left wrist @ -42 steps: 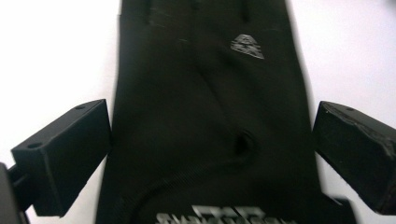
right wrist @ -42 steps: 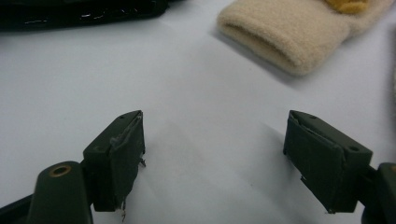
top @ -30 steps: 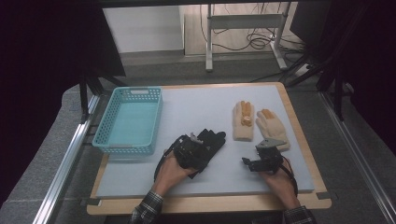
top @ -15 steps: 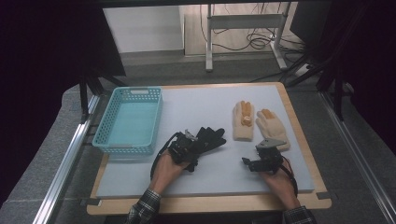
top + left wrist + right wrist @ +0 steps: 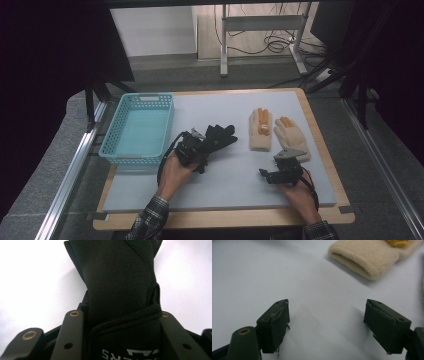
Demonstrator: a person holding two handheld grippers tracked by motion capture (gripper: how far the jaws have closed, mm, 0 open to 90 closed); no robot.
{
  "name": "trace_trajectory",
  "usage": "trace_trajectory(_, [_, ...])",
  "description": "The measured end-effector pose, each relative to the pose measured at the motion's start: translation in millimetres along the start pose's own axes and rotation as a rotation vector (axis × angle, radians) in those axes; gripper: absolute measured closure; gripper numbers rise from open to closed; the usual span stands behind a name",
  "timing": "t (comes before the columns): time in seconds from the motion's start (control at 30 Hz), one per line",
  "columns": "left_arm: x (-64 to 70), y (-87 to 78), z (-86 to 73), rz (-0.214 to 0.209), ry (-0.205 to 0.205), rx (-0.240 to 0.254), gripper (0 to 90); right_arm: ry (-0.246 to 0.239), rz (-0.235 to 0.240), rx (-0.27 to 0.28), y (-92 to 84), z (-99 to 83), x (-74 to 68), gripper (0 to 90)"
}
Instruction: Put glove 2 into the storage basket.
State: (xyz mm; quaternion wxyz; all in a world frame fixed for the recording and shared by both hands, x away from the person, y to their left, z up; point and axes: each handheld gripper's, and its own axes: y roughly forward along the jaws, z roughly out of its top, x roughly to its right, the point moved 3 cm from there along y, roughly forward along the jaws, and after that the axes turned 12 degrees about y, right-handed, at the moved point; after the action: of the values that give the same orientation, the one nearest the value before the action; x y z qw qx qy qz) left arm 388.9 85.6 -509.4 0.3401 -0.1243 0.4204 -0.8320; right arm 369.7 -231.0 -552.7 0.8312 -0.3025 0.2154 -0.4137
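the left gripper (image 5: pixel 196 149), clamping the black glove (image 5: pixel 218 137), is carrying it closer to the blue basket (image 5: pixel 111 150) while the right gripper (image 5: pixel 325 325) is idling wide.

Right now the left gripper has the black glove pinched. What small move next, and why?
Probably carry the black glove left toward the blue basket. The left gripper is shut on its cuff, the basket sits beside it on that side, and the right gripper is open, holding nothing.
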Motion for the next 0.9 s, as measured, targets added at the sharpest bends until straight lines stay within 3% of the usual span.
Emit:
trace_trajectory(0.2, [-17.6,-18.9,9.4,0.032,-0.027,0.012,60.4,0.002,0.000,-0.001,-0.1,-0.1,-0.2,20.2])
trace_trajectory(0.47, [-49.9,-49.5,11.5,0.111,-0.054,0.007,60.1,-0.001,-0.001,0.001,0.0,0.0,0.0,20.2])
trace_trajectory(0.7, [-82.8,-73.5,1.8,0.181,-0.124,0.001,60.0,-0.001,0.000,0.001,0.0,0.0,0.0,20.2])
trace_trajectory(0.9, [-110.9,-81.5,-13.7,0.221,-0.186,-0.012,59.7,-0.001,0.000,0.001,0.0,0.0,0.0,20.2])
